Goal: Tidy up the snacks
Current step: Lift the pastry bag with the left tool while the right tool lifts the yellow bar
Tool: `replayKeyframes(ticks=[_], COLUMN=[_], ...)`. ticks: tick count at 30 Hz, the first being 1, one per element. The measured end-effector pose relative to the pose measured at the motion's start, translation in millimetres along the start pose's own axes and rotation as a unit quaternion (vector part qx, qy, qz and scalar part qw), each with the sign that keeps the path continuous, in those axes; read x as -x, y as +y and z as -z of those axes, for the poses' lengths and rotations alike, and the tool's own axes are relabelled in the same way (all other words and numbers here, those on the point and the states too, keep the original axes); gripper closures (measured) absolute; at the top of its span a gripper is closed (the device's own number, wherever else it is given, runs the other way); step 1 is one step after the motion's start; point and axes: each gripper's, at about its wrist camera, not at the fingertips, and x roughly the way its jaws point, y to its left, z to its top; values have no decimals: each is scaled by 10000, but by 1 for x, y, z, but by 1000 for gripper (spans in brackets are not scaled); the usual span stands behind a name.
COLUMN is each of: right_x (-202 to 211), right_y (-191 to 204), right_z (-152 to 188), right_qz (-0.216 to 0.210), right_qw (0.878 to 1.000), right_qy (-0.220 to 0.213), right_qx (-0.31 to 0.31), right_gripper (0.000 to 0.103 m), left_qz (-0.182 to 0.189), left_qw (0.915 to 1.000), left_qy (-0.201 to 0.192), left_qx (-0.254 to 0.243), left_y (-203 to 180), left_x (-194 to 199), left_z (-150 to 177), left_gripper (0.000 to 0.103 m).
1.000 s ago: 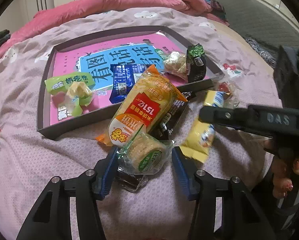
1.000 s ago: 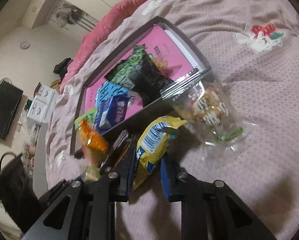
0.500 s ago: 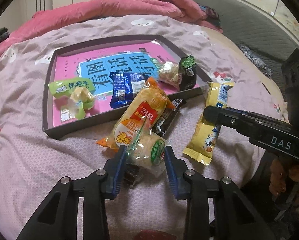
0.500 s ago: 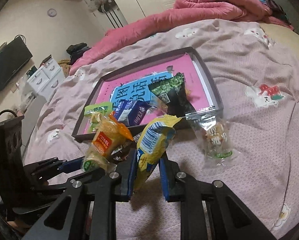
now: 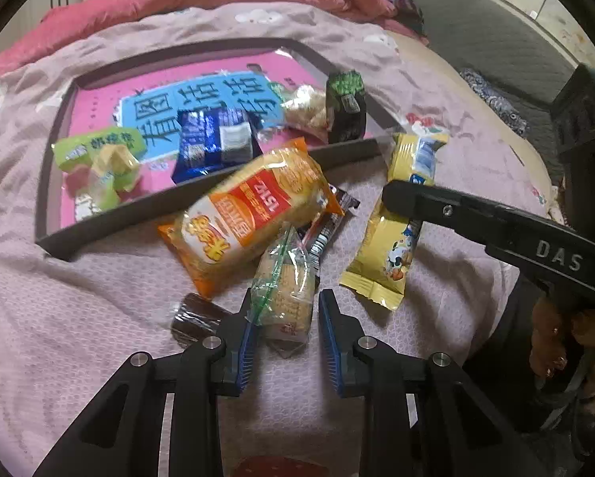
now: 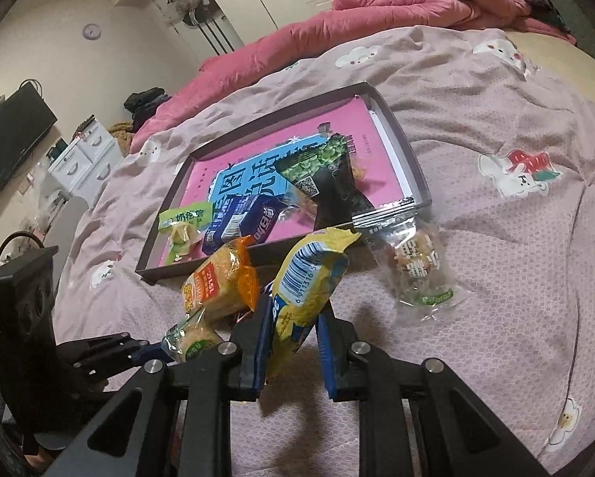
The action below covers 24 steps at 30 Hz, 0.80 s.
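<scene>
On the lilac bedspread, my left gripper point(image 5: 285, 306) is closing on a clear-wrapped round cracker packet point(image 5: 285, 282), which stands on edge between its blue pads. That packet leans on an orange cracker pack point(image 5: 253, 214). My right gripper point(image 6: 293, 326) is shut on a yellow snack packet point(image 6: 309, 278) and holds it off the bed; from the left wrist it shows as a black finger point(image 5: 448, 206) across the packet point(image 5: 393, 246). The dark tray point(image 5: 98, 218) behind holds green point(image 5: 98, 147), blue point(image 5: 214, 139) and black-green point(image 5: 345, 107) packets.
A brown wrapped snack point(image 5: 194, 318) lies left of my left gripper, and a dark bar point(image 5: 329, 230) pokes out under the orange pack. A clear packet of sweets point(image 6: 417, 266) rests by the tray's near right corner. A pink duvet point(image 6: 397, 4) is heaped behind. A person's hand point(image 5: 556, 330) grips the right tool.
My left jaws have narrowed around the cracker packet, which turned from flat onto its edge. The right gripper rolled upright and rose a little with the yellow packet.
</scene>
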Motion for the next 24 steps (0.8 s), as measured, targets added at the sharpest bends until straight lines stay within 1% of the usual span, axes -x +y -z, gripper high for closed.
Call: replayKeyframes(ticks=[3, 5, 8, 11, 17, 24], right_x=[-1, 0, 3, 8, 12, 22], right_y=[2, 4, 9, 13, 18, 22], right_z=[0, 0, 0, -2, -5, -9], right_qz=[11, 20, 14, -13, -45, -80], right_qw=[10000, 9999, 9995, 9989, 9984, 9974], right_qy=[-3, -20, -122, -242, -316, -468], right_qx=[72, 150, 286, 392, 466, 547], right_gripper=[81, 81, 82, 82, 82, 82], left_qz=[52, 37, 29, 41, -23, -162], left_qw=[9999, 9999, 9998, 9998, 9995, 9976], left_qy=[44, 64, 86, 2, -278, -570], left_qx=[107, 137, 177, 189, 174, 366], left_y=[1, 2, 4, 5, 6, 13], left_x=[-4, -6, -8, -2, 23, 49], left_z=[-1, -2, -3, -2, -3, -8], left_gripper=[73, 79, 80, 80, 80, 80])
